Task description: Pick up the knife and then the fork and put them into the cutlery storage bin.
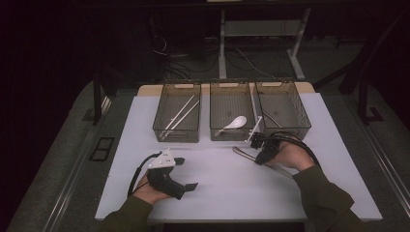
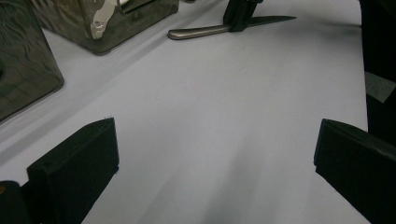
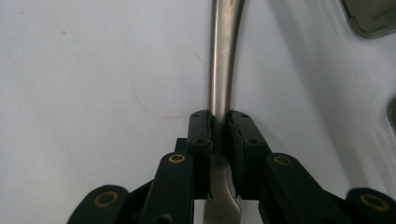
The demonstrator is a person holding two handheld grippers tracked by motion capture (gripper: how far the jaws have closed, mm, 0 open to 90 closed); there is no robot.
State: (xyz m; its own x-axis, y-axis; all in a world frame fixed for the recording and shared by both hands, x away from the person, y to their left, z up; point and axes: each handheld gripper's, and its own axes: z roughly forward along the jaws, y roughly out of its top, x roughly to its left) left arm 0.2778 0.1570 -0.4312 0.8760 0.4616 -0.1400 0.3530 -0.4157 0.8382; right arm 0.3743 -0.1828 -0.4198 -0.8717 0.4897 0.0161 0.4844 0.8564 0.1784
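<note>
A metal table knife [image 1: 241,152] lies on the white table, its handle towards the bins. My right gripper [image 1: 261,156] is shut on its middle. In the right gripper view the two black jaws pinch the steel handle [image 3: 224,56] at my gripper's tip [image 3: 220,123]. My left gripper [image 1: 186,173] rests on its side at the near left, jaws wide open with only bare table between them [image 2: 215,149]. From the left gripper view, the knife [image 2: 198,31] lies far ahead with the right gripper [image 2: 238,14] clamped on it.
Three dark see-through bins stand in a row at the back: the left bin [image 1: 167,133] holds chopsticks, the middle bin [image 1: 227,137] a white spoon [image 1: 237,122], the right bin [image 1: 302,126] a thin utensil. The white table [image 1: 227,193] ends near my forearms.
</note>
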